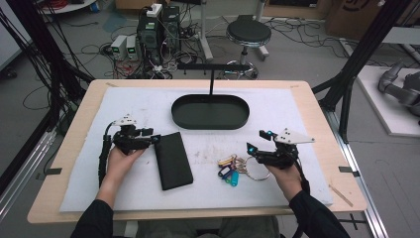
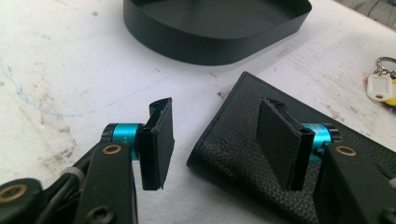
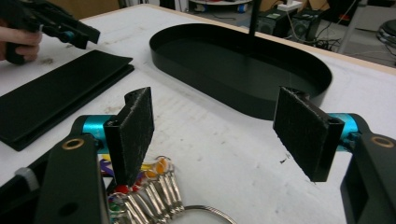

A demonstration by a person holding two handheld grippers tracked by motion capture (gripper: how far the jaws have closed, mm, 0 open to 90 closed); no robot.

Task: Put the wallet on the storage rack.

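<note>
A long black leather wallet lies flat on the white mat, left of centre. My left gripper is open at its upper left corner, one pad above the leather and the other above the mat, neither pressing. A bunch of keys with coloured tags on a metal ring lies right of centre. My right gripper hangs open just above and right of the keys, with nothing between its pads. A black oval tray sits empty at the back middle.
A thin black post rises behind the tray. The white mat covers most of the wooden table. Beyond the far edge stand a stool, computer boxes and loose cables on the floor.
</note>
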